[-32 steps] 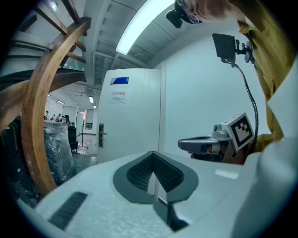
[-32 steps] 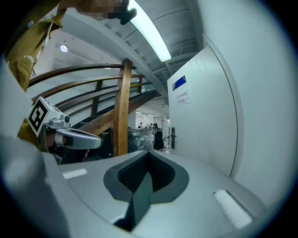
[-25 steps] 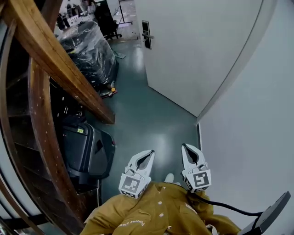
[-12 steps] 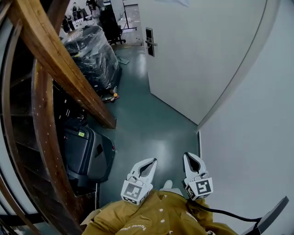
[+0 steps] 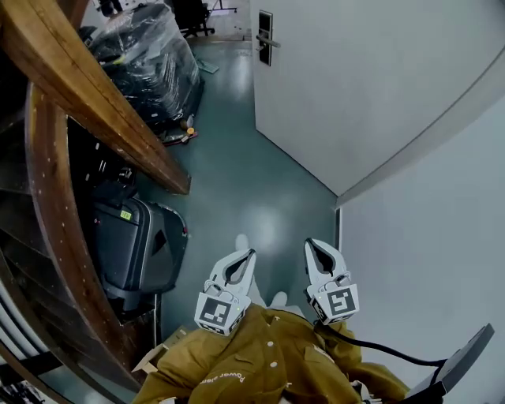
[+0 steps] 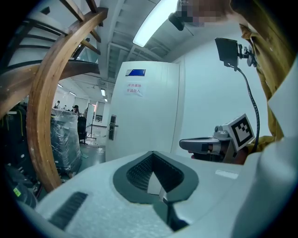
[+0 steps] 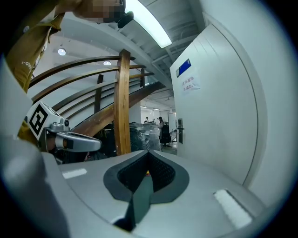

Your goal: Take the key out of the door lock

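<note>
- Left tool (image 5: pixel 249 254): low by the torso (image 5: pixel 260 363), tips toward the door (image 5: pixel 339 79); jaws together, empty.
- Right tool (image 5: pixel 308 244): alongside, same heading, jaws together, empty.
- Door lock (image 5: pixel 266 37) well apart.

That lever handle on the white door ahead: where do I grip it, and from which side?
Take the lever handle on its straight bar, clear of the dark lock plate, fingers above and below. It lies level across the white door, so come at the door face head-on. It is far off; whether a key is there I cannot tell.
</note>
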Demonstrator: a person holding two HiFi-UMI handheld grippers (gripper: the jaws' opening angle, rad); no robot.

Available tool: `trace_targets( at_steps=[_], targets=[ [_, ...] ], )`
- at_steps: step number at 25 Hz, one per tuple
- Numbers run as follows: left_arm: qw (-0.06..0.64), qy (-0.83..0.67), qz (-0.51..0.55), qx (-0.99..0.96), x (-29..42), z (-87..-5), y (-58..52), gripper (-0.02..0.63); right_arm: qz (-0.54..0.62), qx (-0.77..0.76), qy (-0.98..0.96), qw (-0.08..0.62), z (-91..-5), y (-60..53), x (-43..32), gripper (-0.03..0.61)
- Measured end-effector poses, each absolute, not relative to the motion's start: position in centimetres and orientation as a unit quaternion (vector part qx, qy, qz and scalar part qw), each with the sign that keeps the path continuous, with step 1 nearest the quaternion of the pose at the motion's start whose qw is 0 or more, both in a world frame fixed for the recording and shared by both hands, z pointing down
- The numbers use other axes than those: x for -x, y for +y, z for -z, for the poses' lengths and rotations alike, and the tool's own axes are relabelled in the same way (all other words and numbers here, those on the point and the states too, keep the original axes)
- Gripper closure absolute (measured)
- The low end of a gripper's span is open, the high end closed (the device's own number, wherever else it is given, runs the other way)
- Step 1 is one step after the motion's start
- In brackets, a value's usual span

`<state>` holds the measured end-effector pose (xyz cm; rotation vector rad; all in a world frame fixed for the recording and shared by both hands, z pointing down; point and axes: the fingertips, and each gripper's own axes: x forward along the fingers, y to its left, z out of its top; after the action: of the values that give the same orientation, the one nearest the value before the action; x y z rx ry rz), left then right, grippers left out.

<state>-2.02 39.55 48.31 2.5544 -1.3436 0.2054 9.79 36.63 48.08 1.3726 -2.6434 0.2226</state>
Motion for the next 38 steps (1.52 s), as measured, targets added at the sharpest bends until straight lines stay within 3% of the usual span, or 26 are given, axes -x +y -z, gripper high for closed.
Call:
trace_targets(
  at_steps=[10,27,30,34,38],
  targets=[
    [0.066,-0.432,-0.020,-0.899,8.3,-44.1,16.0,0.617,-0.044,-0.497,-0.864,0.064,-44.2,14.4,-4.2,0.572],
    [0.101,-0.456,-0.056,-0.883,5.1,-45.5,-18.7,0.617,-0.035,-0.443,-0.892,0.077,-45.0,-21.8,-5.9,0.566],
    [0.115,-0.463,-0.055,-0.877,5.1,-45.8,-22.3,0.617,-0.012,-0.414,-0.903,0.115,-45.9,-27.2,-4.4,0.474],
    [0.125,-0.454,-0.062,-0.880,4.9,-46.7,-26.5,0.617,-0.004,-0.390,-0.901,0.188,-47.4,-34.8,-2.5,0.414],
    [0.130,-0.445,-0.077,-0.883,5.6,-47.8,-29.1,0.617,0.019,-0.369,-0.868,0.332,-50.0,-40.7,-1.2,0.388]
  ],
)
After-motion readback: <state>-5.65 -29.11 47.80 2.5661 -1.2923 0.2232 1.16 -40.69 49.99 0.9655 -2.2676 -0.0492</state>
